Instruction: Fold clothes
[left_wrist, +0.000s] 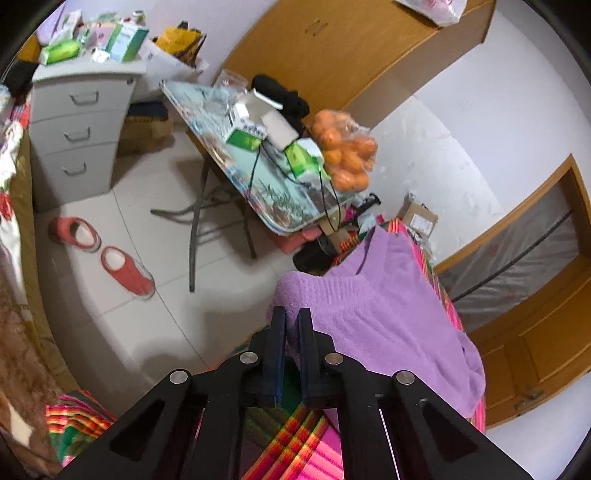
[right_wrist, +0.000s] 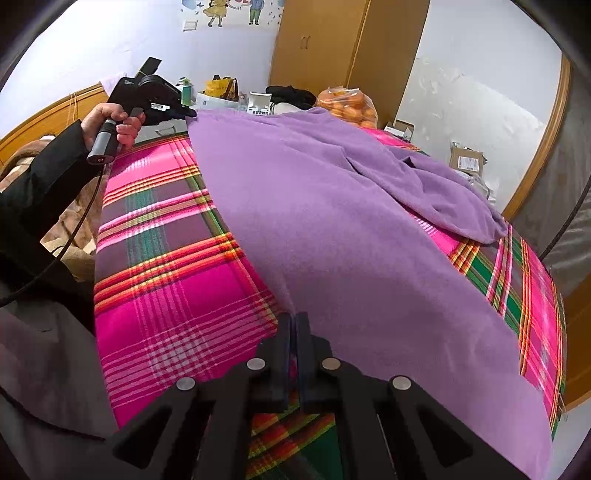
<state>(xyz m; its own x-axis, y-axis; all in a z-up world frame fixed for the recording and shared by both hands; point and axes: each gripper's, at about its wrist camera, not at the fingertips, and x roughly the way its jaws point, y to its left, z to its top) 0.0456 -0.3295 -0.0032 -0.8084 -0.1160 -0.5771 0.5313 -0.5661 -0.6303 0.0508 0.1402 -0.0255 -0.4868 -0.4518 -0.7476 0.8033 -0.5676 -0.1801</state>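
The purple sweater (right_wrist: 332, 206) lies spread on the plaid blanket (right_wrist: 159, 258) that covers the bed. One sleeve (right_wrist: 454, 192) is turned in across the body at the far right.

**Left gripper** (left_wrist: 291, 317): The jaws stand nearly closed, with a narrow gap between them. The ribbed edge (left_wrist: 325, 291) of the sweater sits at the fingertips. The right wrist view shows the same gripper (right_wrist: 181, 110) at the far left corner of the garment, held in the person's hand (right_wrist: 110, 125). The jaws are judged to be pinching this corner, but the fabric between them cannot be seen clearly.

**Right gripper** (right_wrist: 294, 325): The jaws are clenched, finger against finger. They meet the near left edge of the sweater. Whether cloth is caught between them cannot be told from this view.

**Step in hand (judgement):** Both grippers are set along the left edge of the garment, one far and one near. This fits a lengthwise fold of the left side over the body.

**Next move (judgement):**
1. Raise both held points together.
2. Keep the edge taut between them.
3. Carry the edge rightward across the body.

**Caution:** The knit is soft and will sag between the two grips. The folding tabletop (left_wrist: 258, 184) and the bag of oranges (left_wrist: 343, 147) stand just beyond the far end of the bed.
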